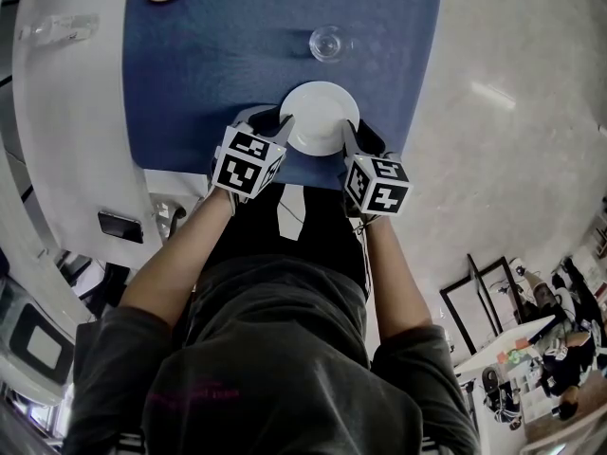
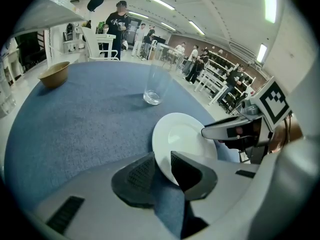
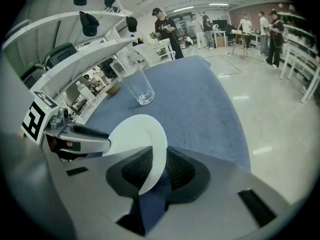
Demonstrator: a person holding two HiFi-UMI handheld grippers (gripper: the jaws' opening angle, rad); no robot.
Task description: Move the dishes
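- Gripping the white plate (image 1: pixel 320 112) by its left rim, the left gripper (image 1: pixel 282 126) had its jaws pinched narrowly on it.
- Right gripper (image 1: pixel 351 136) clamped the opposite rim likewise.
- Plate was near the glass (image 1: pixel 327 43), on the person's side of it.

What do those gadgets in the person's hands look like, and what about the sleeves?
The left gripper and right gripper each have a smooth light grey body, two dark, textured wedge-shaped pads, and a white cube printed with black square markers. The person wears a dark grey short-sleeved T-shirt.
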